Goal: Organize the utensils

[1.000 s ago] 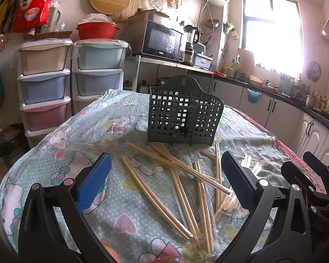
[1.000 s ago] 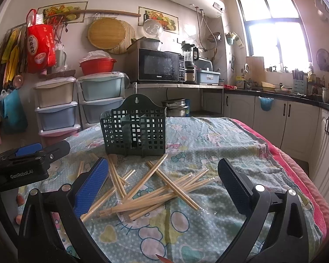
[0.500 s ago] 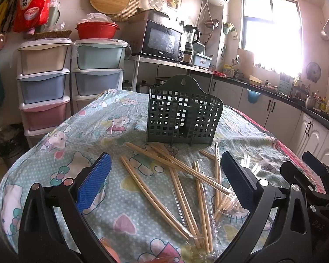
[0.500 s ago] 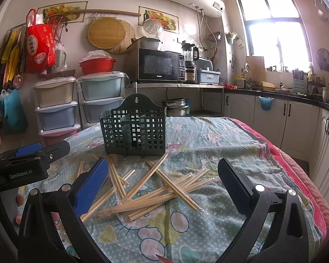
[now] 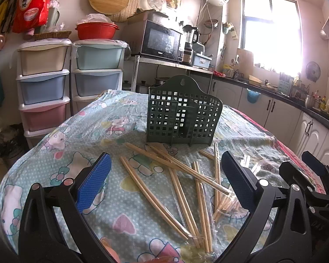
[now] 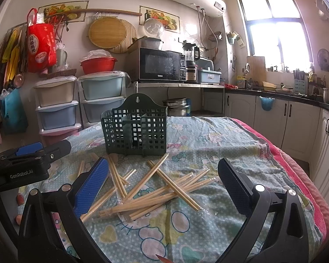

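A: Left wrist view, largest first: what's before you?
B: Your table under its cartoon cloth fills the view. At 12 o'clock the green slotted utensil basket stands upright. Below it, toward 6 o'clock, the wooden chopsticks lie scattered and crossing.
A: And your claws?
B: Your left gripper is spread wide, holding nothing, above the sticks. Your right gripper is likewise released over the pile; the left one's body shows at its 9 o'clock.
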A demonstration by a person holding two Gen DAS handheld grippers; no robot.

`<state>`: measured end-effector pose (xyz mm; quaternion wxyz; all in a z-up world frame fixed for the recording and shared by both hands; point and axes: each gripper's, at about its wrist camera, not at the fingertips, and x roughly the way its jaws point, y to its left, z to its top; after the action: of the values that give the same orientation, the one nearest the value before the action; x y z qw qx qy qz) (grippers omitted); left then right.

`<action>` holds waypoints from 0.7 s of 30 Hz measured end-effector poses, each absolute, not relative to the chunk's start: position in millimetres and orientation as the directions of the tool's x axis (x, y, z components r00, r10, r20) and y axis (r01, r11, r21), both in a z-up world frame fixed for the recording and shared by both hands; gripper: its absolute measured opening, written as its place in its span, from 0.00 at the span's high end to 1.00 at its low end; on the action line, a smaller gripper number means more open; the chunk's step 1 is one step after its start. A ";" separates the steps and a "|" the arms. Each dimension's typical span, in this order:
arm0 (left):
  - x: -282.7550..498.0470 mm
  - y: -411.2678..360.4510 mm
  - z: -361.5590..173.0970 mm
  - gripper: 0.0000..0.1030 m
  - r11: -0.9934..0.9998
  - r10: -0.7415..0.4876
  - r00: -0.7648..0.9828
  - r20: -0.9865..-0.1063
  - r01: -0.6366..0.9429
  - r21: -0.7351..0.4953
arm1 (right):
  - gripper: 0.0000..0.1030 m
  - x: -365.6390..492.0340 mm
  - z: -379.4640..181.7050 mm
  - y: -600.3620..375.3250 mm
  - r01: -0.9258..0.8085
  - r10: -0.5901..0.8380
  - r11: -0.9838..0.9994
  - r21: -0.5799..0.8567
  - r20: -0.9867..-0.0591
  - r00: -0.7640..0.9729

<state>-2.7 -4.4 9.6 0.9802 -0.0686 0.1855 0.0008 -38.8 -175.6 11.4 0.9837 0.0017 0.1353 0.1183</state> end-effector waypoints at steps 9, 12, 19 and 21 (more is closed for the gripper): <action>-1.9 -2.3 8.6 0.10 0.989 -0.021 0.932 -0.363 -0.033 -0.142 | 0.06 -38.5 11.6 -173.7 -0.249 0.248 0.968 0.030 -0.264 0.932; -1.1 3.7 7.6 0.10 0.986 -0.023 0.930 -0.367 -0.040 -0.163 | 0.06 -35.5 11.7 -171.6 -0.278 0.275 0.960 0.030 -0.280 0.920; 3.4 24.0 5.2 0.10 0.975 -0.035 0.920 -0.390 -0.055 -0.217 | 0.06 -22.0 17.2 -168.4 -0.333 0.324 0.942 0.034 -0.334 0.885; 6.0 29.2 4.2 0.10 0.971 -0.036 0.914 -0.404 -0.063 -0.230 | 0.06 -16.9 18.9 -168.0 -0.341 0.333 0.939 0.042 -0.352 0.874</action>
<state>6.0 29.2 4.2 0.9709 -0.1198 0.2070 0.0070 -16.9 -168.0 18.9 0.9681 -0.0109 0.1800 0.1742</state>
